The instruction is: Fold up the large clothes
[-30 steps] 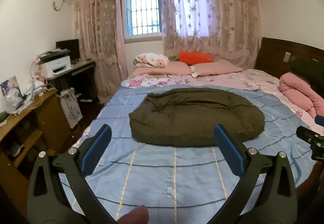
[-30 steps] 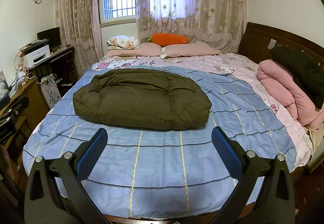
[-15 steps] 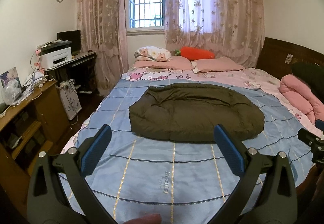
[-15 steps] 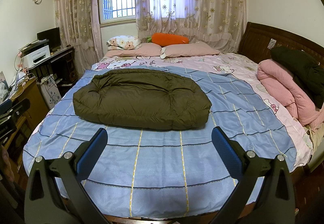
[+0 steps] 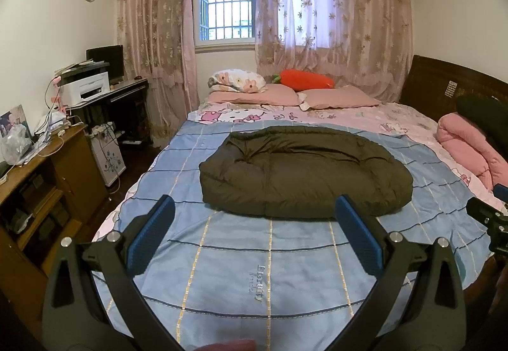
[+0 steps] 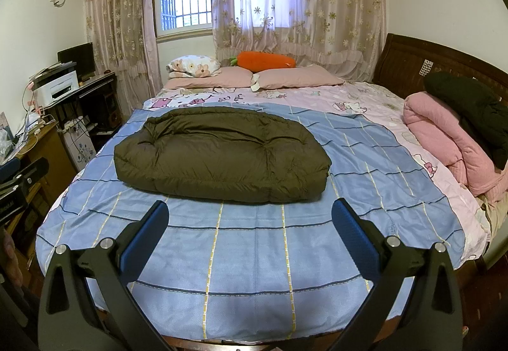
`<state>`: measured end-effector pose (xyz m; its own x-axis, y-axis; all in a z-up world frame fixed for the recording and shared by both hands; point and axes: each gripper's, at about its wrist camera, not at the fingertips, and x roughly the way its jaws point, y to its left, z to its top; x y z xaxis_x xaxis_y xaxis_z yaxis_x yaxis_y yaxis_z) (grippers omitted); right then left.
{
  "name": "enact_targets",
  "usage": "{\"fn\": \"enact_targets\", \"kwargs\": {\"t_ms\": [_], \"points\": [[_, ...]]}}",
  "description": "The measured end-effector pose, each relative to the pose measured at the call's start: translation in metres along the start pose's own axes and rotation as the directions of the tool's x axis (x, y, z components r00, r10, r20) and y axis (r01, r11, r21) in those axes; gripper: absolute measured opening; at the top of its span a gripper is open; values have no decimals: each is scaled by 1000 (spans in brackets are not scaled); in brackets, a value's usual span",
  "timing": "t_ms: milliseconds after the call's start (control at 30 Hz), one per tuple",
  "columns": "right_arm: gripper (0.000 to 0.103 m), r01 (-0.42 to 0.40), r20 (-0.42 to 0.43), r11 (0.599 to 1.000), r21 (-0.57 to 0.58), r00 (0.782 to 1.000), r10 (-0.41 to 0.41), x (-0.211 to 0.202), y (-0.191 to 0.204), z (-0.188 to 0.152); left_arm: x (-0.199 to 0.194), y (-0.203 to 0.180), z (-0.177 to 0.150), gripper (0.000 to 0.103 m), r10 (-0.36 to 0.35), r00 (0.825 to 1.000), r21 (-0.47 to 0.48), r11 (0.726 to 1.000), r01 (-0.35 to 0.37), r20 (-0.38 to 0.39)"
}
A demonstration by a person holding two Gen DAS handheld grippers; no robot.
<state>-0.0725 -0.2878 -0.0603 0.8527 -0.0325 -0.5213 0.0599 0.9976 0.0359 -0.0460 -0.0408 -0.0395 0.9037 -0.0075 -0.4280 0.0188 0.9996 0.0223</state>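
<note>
A dark olive puffy garment (image 5: 304, 170) (image 6: 222, 157) lies folded into a thick oblong bundle on the blue checked bedspread (image 5: 270, 255) (image 6: 254, 255), mid-bed. My left gripper (image 5: 254, 208) hangs open above the foot of the bed, short of the bundle, its blue pads empty. My right gripper (image 6: 249, 213) is open too, back from the bundle's near edge and holding nothing. The right gripper's body (image 5: 489, 221) shows at the right edge of the left wrist view; the left one's (image 6: 19, 182) shows at the left edge of the right wrist view.
Pink and black garments (image 6: 451, 135) are piled at the bed's right side by the wooden headboard (image 6: 409, 62). Pillows (image 6: 254, 78) and a carrot plush (image 6: 263, 60) lie under the window. A desk with a printer (image 5: 85, 87) and a wooden cabinet (image 5: 47, 176) stand left.
The left gripper has tilted upward and drawn back slightly, so more of the bedspread's near part and the window show. The right gripper's view has hardly shifted. Both stay open.
</note>
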Motion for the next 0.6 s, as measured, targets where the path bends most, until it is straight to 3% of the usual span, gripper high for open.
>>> {"fn": "enact_targets", "kwargs": {"t_ms": [400, 600], "points": [[102, -1, 0, 1000, 0, 1000, 1, -1, 0, 0, -1, 5, -1, 101, -43, 999, -52, 998, 43, -6], [102, 0, -1, 1000, -1, 1000, 0, -1, 0, 0, 0, 4, -2, 101, -24, 1000, -45, 999, 24, -12]]}}
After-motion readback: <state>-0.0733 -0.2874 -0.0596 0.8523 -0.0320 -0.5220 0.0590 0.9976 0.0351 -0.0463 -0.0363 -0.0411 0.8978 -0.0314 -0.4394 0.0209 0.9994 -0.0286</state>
